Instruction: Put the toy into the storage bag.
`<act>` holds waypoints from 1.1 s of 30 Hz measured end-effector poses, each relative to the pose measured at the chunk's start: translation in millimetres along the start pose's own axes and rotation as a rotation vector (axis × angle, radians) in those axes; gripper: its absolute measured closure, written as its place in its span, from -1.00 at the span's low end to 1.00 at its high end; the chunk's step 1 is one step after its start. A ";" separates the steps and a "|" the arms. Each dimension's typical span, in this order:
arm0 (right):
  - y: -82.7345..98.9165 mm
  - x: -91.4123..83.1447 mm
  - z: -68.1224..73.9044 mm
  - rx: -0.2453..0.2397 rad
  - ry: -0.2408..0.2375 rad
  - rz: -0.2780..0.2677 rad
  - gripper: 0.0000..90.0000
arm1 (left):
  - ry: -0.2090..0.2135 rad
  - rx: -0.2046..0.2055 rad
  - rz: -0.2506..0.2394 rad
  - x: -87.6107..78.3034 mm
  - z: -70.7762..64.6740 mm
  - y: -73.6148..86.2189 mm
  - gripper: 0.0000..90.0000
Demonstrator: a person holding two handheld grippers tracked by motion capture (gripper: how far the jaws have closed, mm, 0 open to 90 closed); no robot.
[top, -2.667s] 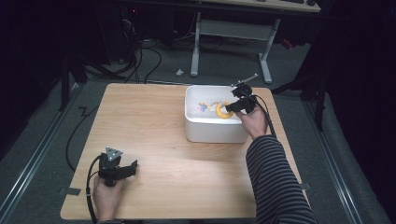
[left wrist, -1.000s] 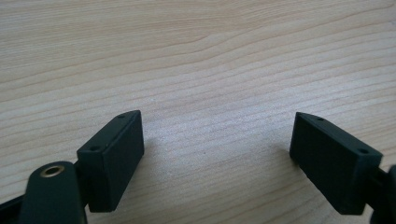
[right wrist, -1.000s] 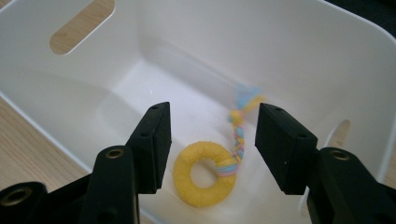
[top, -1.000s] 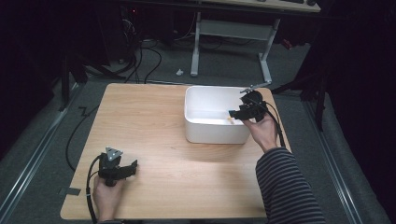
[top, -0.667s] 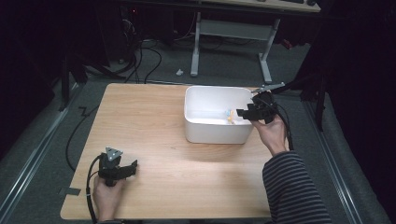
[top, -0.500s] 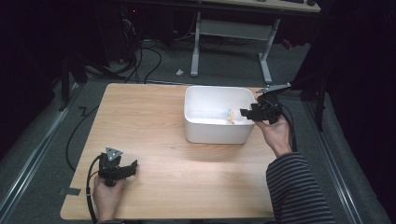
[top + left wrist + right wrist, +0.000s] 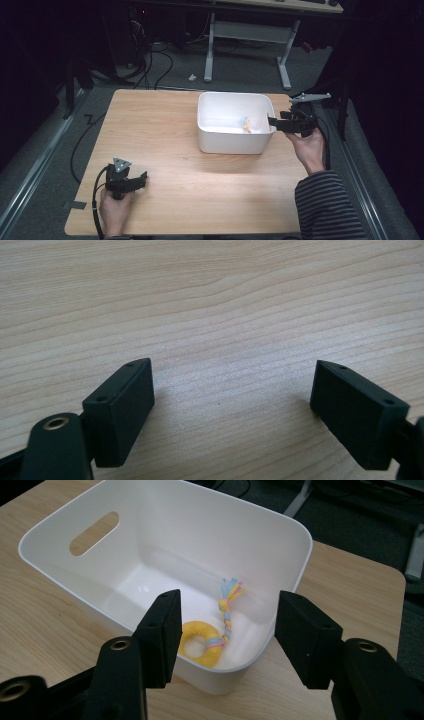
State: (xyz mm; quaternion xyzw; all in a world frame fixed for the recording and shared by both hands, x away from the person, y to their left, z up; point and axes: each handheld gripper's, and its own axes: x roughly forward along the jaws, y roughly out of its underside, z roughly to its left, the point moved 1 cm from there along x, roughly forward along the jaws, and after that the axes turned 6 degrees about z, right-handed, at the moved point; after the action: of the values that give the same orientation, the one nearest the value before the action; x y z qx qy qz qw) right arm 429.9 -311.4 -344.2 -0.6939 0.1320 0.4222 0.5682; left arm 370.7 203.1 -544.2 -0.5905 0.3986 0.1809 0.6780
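A yellow ring toy [image 7: 201,644] with a braided pastel tail [image 7: 227,607] is seen lying on the floor of the white bin [image 7: 235,148], close to the wall that faces the right gripper [image 7: 271,121]. In the right gripper view the toy is framed between the two black jaws but lies below and beyond them, inside the bin, with nothing caught between the pads; the jaws are held apart and empty. In the high view the right gripper is held in the air just off the bin's right-hand rim, pointed towards the bin, and only a small patch of the toy's yellow and blue is made out against the inner wall. The bin is set on the far right part of the wooden table [image 7: 165,125]. The left gripper [image 7: 141,179] is rested near the table's near left corner, well apart from the bin and the toy; in its own view its jaws are spread wide over bare wood, with nothing gripped
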 end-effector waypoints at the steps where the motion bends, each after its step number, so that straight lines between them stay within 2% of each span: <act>1: 1.6 -2.2 -0.7 -0.001 0.000 -0.002 -0.01 | 0.000 0.000 0.000 -0.1 0.0 0.1 -0.60; 6: 11.0 -14.5 -3.7 0.004 0.002 -0.025 -0.01 | 0.000 -0.001 0.000 -0.1 0.0 0.1 -0.60; 14: 26.3 -30.1 -4.9 -0.010 0.011 -0.031 -0.01 | 0.000 0.000 0.000 -0.3 -0.2 0.3 -0.60; 21: 40.0 -39.6 -1.3 -0.015 -0.007 -0.050 0.01 | 0.000 0.000 0.000 -0.3 -0.2 0.3 -0.60; 25: 48.3 -43.6 1.4 -0.023 0.011 -0.049 0.04 | 0.000 0.000 0.000 -0.3 -0.2 0.3 -0.60; 30: 60.6 -48.1 4.3 -0.016 -0.005 -0.065 0.04 | 0.000 -0.001 -0.001 -0.3 -0.3 0.3 -0.60; 33: 65.2 -51.5 8.3 -0.026 0.007 -0.059 0.04 | 0.000 -0.001 -0.001 -0.2 -0.3 0.3 -0.60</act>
State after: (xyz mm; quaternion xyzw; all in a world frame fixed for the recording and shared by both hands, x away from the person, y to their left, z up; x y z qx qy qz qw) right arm 351.7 -340.1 -350.5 -0.7063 0.1081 0.4046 0.5707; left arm 370.2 203.0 -544.2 -0.5910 0.3984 0.1809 0.6777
